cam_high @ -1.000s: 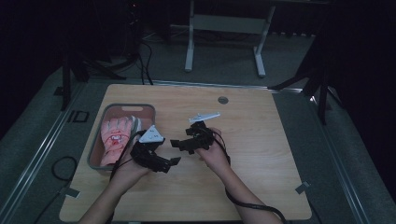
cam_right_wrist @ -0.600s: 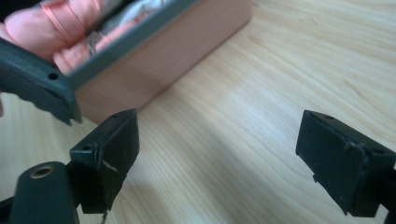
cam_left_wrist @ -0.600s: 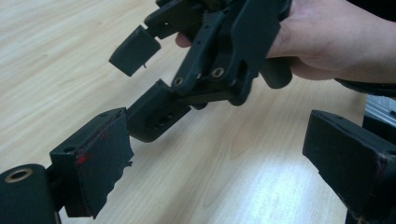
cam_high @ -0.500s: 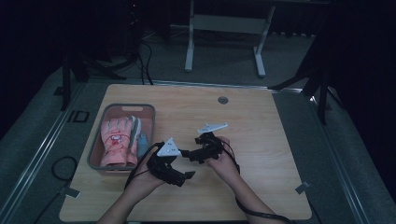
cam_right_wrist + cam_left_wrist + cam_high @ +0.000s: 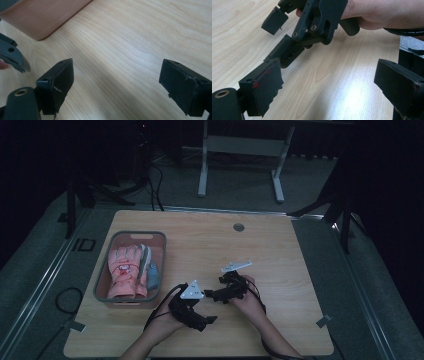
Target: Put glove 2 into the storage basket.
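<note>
A dim room with one lit wooden bench

The bench (image 5: 210,245) has a pale wood top with a small round grey cap (image 5: 238,227) near its far edge. Grey carpet floor (image 5: 370,285) lies around it, and pieces of tape (image 5: 323,321) hold its corners. Behind it stands a white metal frame (image 5: 240,160) on two legs. Black cables (image 5: 155,185) run over the floor at the far left. The far part of the room is almost black.
</note>
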Tool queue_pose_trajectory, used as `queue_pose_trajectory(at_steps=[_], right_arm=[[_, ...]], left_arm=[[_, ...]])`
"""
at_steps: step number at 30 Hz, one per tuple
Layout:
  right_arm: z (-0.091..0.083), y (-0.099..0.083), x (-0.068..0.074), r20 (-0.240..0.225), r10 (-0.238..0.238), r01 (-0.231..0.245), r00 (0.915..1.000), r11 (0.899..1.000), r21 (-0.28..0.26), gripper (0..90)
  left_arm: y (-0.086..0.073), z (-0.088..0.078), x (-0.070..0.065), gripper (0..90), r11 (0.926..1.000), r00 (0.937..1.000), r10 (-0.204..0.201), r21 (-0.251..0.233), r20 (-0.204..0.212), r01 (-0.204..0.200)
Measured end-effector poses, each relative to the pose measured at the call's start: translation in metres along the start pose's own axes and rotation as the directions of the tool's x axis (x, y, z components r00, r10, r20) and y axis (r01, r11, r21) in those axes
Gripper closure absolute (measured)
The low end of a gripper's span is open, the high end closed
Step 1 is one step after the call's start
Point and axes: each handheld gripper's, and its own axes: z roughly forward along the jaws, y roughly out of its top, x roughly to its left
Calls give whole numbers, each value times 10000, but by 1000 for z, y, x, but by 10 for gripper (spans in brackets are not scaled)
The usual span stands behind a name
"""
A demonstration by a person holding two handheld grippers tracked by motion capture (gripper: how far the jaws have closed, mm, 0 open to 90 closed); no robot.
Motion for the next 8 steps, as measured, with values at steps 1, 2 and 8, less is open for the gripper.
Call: queue_pose_trajectory(at_steps=[1,2,8], right_arm=[[0,0,0,0,0,0,10000,10000,0,124],[0,-1,-1,-3,-11,11,10000,10000,35,123],[1,-2,0,69,-163,163,9998,9999,55,124]], left_arm=[[-1,1,0,80,10000,10000,-13,13,28,13],[-1,2,0,80,10000,10000,-64,-8,66,65],[-5,5,0,80,9999,9998,-129,-20,119,130]])
